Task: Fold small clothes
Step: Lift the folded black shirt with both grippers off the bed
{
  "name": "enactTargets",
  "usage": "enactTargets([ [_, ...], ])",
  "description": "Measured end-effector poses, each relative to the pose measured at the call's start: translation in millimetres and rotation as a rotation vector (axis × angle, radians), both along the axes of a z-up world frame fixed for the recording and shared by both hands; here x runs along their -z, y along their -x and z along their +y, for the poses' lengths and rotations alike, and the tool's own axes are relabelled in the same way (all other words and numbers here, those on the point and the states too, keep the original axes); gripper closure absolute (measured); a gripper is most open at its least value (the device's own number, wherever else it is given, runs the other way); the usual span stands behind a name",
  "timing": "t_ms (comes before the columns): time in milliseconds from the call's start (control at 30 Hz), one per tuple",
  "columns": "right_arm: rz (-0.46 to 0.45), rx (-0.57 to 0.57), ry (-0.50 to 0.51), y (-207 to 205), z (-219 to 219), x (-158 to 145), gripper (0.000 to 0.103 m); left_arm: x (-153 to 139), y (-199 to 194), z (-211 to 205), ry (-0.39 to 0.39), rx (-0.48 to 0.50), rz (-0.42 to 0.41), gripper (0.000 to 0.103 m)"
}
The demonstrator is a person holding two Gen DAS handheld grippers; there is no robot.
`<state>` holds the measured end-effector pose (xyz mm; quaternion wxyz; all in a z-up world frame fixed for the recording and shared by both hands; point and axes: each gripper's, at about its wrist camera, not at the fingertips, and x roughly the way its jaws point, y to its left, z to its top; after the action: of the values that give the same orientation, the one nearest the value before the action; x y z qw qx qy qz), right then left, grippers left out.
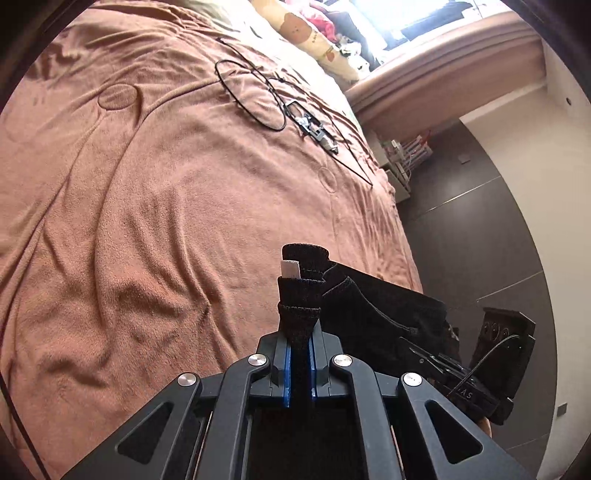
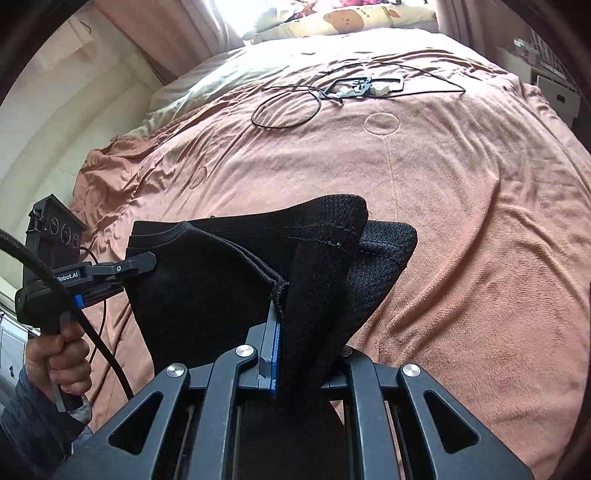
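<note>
A small black knit garment (image 2: 229, 280) hangs stretched in the air between both grippers, above the brown blanket (image 2: 461, 221). In the left wrist view my left gripper (image 1: 300, 332) is shut on a ribbed black edge (image 1: 301, 295), where a white label (image 1: 290, 268) sticks up. The garment (image 1: 384, 310) runs right from there to the right gripper (image 1: 424, 354). In the right wrist view my right gripper (image 2: 291, 339) is shut on a bunched corner that drapes over and hides one finger. The left gripper (image 2: 144, 264) pinches the far edge, held by a hand (image 2: 62, 362).
Black cable loops (image 2: 288, 107) and a small black-and-white device (image 2: 365, 86) lie on the far part of the bed. A bear-print pillow (image 2: 347, 18) sits at the headboard. Dark floor (image 1: 480, 221) and a white shelf unit (image 1: 402, 162) lie past the bed's edge.
</note>
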<state>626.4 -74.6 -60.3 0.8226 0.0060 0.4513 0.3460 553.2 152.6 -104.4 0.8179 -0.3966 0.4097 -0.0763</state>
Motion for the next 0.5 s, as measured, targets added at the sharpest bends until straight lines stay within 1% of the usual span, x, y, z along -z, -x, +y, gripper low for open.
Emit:
enactTargets([
  [167, -0.047, 0.018, -0.008, 35, -19, -32, 0.095, -36, 21, -9, -0.001, 0.012, -0.048, 0.097],
  [500, -0.189, 0.058, -0.015, 124, -59, -114, 0.095, -121, 60, -39, -0.010, 0.056, -0.189, 0.097],
])
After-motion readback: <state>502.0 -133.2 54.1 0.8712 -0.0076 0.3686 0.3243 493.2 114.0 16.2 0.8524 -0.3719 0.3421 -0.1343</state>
